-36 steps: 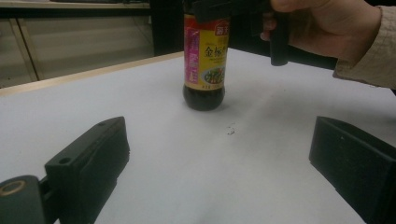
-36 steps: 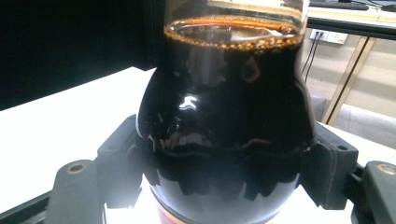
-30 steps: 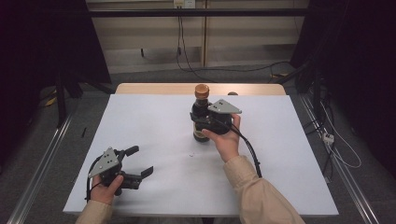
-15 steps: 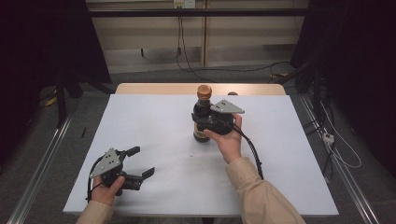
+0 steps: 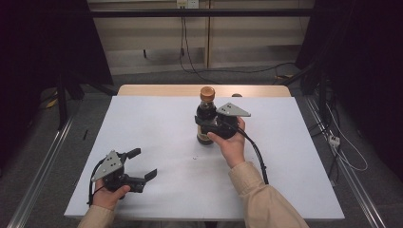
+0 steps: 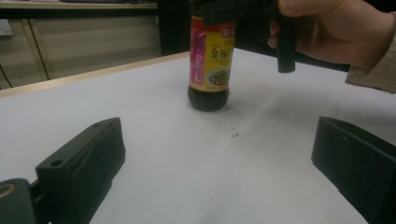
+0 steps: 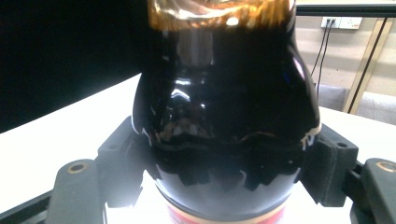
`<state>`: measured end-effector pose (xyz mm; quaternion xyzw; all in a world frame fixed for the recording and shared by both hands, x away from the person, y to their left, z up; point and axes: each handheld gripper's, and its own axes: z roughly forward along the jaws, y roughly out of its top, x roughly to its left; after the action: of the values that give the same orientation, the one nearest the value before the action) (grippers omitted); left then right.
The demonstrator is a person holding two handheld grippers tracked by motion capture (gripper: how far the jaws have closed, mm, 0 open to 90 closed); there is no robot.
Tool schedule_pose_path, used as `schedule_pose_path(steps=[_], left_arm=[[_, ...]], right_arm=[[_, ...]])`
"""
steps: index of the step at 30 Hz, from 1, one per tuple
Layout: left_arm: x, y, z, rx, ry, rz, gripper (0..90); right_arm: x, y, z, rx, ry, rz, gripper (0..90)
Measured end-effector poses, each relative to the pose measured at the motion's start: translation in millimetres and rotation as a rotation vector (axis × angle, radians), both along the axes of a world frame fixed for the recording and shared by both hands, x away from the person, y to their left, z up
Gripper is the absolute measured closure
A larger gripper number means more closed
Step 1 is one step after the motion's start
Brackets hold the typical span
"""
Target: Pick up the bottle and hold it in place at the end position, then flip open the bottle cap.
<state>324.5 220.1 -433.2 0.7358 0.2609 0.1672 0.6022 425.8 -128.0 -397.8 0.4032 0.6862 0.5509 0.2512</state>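
Right tool [image 5: 207,124] is on the bottle [image 5: 205,124] now, jaws clamped on either side of the dark glass body. From the right gripper view the two black pads sit flush against the bulge of the bottle [image 7: 224,140], one on each flank, just above the label. They have just been squeezing in a touch further, with the bottle between them.

The bottle stands upright on the worktop [image 5: 285,156], brown cap [image 5: 207,92] straight up, so its long axis runs vertical and square across the tool's level reach. That's the relation that counts: any lift should go straight along that axis, or the base may drag and tip.

Left tool [image 5: 138,164] rests low on the worktop, jaws spread wide with nothing between them. From there the bottle [image 6: 208,65] lies well ahead, a clear stretch of white surface between. The right hand [image 5: 230,142] is plainly the nearer one, already wrapped in behind the bottle.
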Motion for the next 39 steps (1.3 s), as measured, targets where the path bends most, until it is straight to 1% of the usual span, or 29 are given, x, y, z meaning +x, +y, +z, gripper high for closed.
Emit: schedule_pose_path(steps=[2,4,6,7,8,11,15,16,18,20,21,22,24,25,26,27,29,31,33,35,36,39], left_arm=[[0.8,-2.8,0.2,0.005,0.009,0.010,2.3],[2.1,-4.1,0.8,0.022,0.014,0.017,2.3],[2.8,-5.6,1.8,0.008,0.035,0.031,2.7],[2.9,-5.8,2.7,0.004,0.037,0.033,3.0],[3.3,-5.8,3.8,0.008,0.030,0.034,3.0],[4.7,-6.4,6.6,0.005,0.033,0.026,4.0],[7.3,-8.3,9.1,0.026,0.038,0.033,4.6],[8.1,-8.6,9.6,0.021,0.045,0.035,4.8],[9.3,-8.9,11.0,0.017,0.048,0.043,5.0],[10.6,-8.0,13.2,0.031,0.038,0.041,5.4],[10.6,-8.4,14.1,0.025,0.042,0.046,5.4],[11.3,-7.8,15.2,0.028,0.041,0.042,5.4],[11.7,-8.2,16.6,0.021,0.050,0.044,5.6],[12.7,-7.8,17.3,0.026,0.050,0.036,5.6],[13.4,-8.2,17.7,0.019,0.055,0.026,5.7],[13.7,-9.0,18.3,0.014,0.061,0.027,5.7],[15.5,-10.5,20.0,0.029,0.061,0.028,5.7],[17.7,-12.2,21.4,0.022,0.075,0.029,5.8],[18.9,-13.1,22.2,0.026,0.077,0.027,5.8],[21.9,-15.9,24.1,0.018,0.081,0.014,5.8],[23.1,-16.8,24.9,0.023,0.078,0.012,6.8],[25.7,-18.9,28.8,0.017,0.079,0.002,8.4]], right_arm=[[-0.2,-0.2,0.3,-0.001,0.003,0.000,26.4],[-0.2,-0.2,0.5,-0.004,0.003,0.002,26.4],[0.0,-0.6,0.3,-0.004,0.003,0.003,26.4],[0.0,-0.5,0.3,-0.004,0.003,0.002,26.4],[0.1,-0.1,0.1,-0.005,0.001,0.000,26.4],[0.3,-0.1,-0.3,-0.002,0.001,-0.001,26.4],[0.3,-0.1,-0.2,-0.005,0.002,0.000,26.6],[0.4,-0.2,-0.2,-0.005,0.000,0.000,26.6],[0.6,0.0,-0.5,-0.007,-0.004,0.003,26.7],[1.1,-0.2,-1.0,-0.001,-0.005,0.006,26.7],[1.1,-0.4,-1.1,0.000,-0.006,0.007,26.7],[1.0,-0.4,-1.2,-0.003,-0.008,0.007,26.8],[0.8,-0.1,-1.2,-0.008,-0.009,0.005,26.8],[0.8,-0.1,-1.2,-0.008,-0.008,0.005,26.8],[0.8,-0.2,-1.2,-0.008,-0.008,0.005,26.8],[0.7,-0.2,-1.1,-0.006,-0.006,0.004,26.8],[0.7,-0.4,-1.2,-0.005,-0.005,0.007,26.8],[1.0,-0.6,-1.1,-0.008,-0.006,0.009,26.8],[1.0,-0.5,-1.1,-0.009,-0.005,0.008,26.8],[0.7,-0.4,-1.2,-0.009,-0.006,0.006,26.8],[0.7,-0.3,-1.2,-0.009,-0.005,0.005,26.8],[1.0,-0.2,-1.1,-0.010,-0.003,0.005,26.9]])
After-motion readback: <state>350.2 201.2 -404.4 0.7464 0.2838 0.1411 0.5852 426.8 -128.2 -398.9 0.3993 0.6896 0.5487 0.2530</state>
